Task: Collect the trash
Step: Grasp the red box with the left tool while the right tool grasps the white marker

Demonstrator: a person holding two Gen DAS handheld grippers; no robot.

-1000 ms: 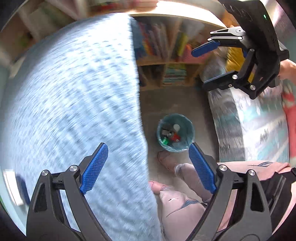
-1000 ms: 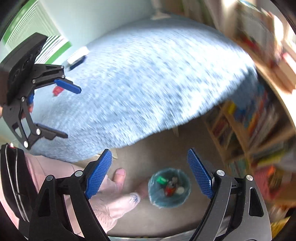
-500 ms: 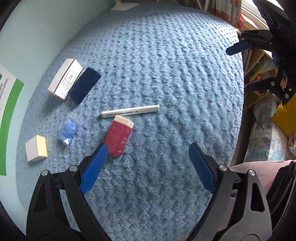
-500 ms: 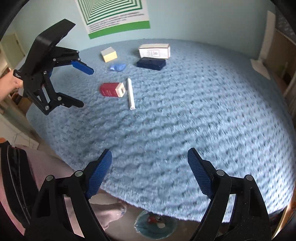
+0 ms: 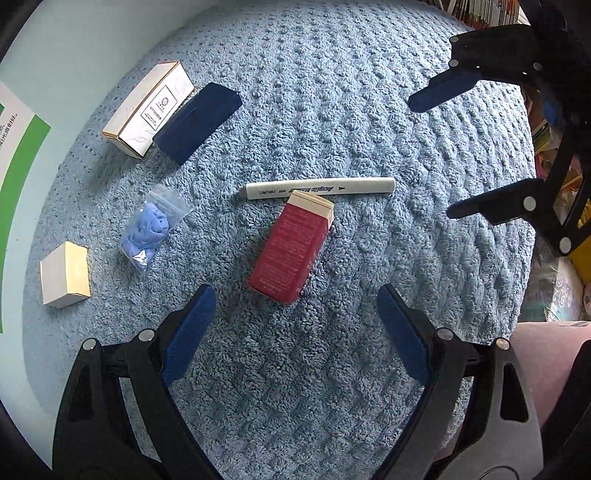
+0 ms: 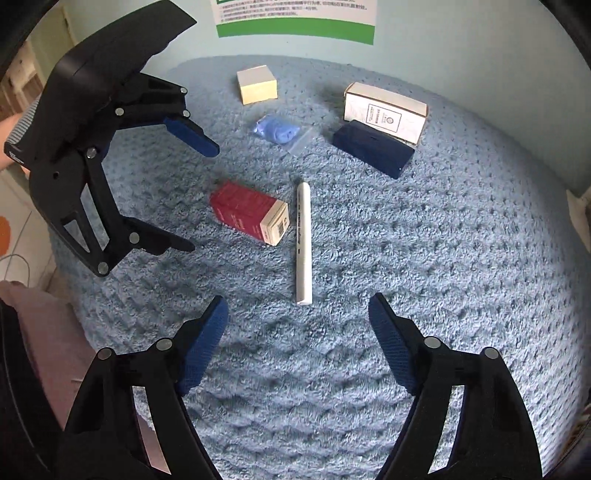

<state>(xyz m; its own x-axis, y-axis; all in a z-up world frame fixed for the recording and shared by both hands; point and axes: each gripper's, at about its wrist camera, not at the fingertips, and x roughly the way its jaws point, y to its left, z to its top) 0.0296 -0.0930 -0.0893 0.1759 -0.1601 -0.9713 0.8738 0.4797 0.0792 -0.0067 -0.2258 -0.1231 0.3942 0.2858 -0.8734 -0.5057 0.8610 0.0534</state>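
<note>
Both claws had swung from the floor bin to the blue tabletop: left claw apart above the red carton, right claw empty, narrowing near the marker.

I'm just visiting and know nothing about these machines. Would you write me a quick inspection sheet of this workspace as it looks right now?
Surface: fuzzy blue blanket covering the worktop.
Job's things: red carton lying flat, its pale end touching the white marker; bag of blue gloves; long white box beside a dark blue box; small cream box set apart.
Clutter: nothing seen beyond those.
Claws: left claw open, empty, above the red carton; right claw closing, nothing between its jaws, above the marker's near end.
Cables: thin cable at the right view's left edge.
Surroundings: pale wall with a green-edged poster; bookshelf behind.
</note>
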